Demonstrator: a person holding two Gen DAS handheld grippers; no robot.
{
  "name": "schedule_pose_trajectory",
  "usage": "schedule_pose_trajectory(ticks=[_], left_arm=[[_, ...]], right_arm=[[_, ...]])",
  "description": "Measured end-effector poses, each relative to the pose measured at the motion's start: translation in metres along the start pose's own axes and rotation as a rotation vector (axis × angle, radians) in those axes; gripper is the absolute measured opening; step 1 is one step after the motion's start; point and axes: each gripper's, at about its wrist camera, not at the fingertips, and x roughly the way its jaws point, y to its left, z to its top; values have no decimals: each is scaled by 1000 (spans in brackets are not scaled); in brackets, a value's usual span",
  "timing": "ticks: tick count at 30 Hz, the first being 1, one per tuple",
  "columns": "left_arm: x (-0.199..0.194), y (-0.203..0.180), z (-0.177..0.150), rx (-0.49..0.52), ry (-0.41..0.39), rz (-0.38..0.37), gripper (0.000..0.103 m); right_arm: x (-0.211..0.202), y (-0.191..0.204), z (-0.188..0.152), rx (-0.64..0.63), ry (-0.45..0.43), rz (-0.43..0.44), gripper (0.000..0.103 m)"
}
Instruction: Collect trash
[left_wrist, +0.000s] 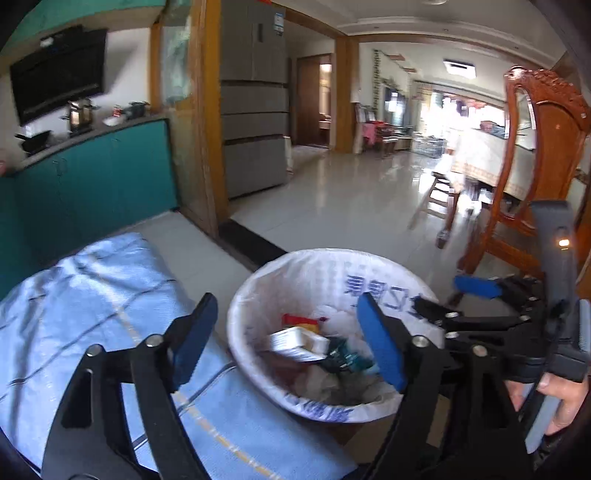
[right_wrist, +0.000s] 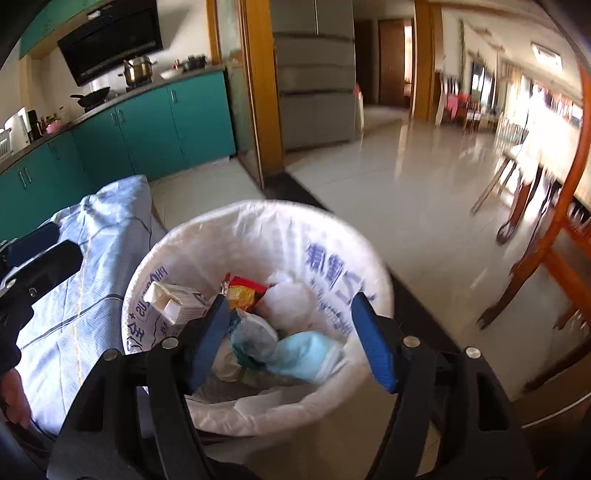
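Note:
A round trash bin lined with a white plastic bag (right_wrist: 332, 236) printed with blue characters stands on the floor; it also shows in the left wrist view (left_wrist: 255, 284). Inside lie a white carton (right_wrist: 177, 301), a red and yellow wrapper (right_wrist: 243, 291), crumpled white paper (right_wrist: 291, 299) and a light blue crumpled piece (right_wrist: 310, 354). My right gripper (right_wrist: 291, 339) is open and empty right above the bin's near side. My left gripper (left_wrist: 284, 343) is open and empty, over the edge between bin and cloth. The right gripper also shows in the left wrist view (left_wrist: 447, 295).
A light blue checked cloth (left_wrist: 92, 295) covers a surface left of the bin. Teal kitchen cabinets (right_wrist: 147, 125) stand at the back left, a grey fridge (left_wrist: 255, 122) behind. A wooden chair (left_wrist: 535, 166) and table stand at the right on the tiled floor (right_wrist: 406, 206).

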Motion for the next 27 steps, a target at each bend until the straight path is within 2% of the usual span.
schedule_pose_trajectory(ticks=[2,3,4,8,11,15,19,25,27], left_arm=[[-25,7,0,-10,-20,87,89],[-44,11,-1,-27,-43,159,92],[-57,14,-1,-40,-58,191,95],[-118,28,-7,-126,-129,320,100],[-166,36,-11,-176,-177,435,100],[-214,40,-15,-210,-210,518,100],[-251,36,-21,-234,-242,529,100],[-277,36,-26,-256,-252,595,100],[-281,36,-27,-257,-256,594,100]], right_arm=[[-21,5,2,-23,-69,3,79],[-36,11,3,-37,-116,12,82],[-48,17,5,-46,-157,24,83],[-110,49,4,-98,-340,101,94],[-150,65,-2,-122,-442,144,100],[-175,76,-6,-128,-471,196,100],[-196,87,-15,-140,-465,254,100],[-209,95,-21,-140,-456,273,100],[-213,95,-23,-143,-457,270,100]])
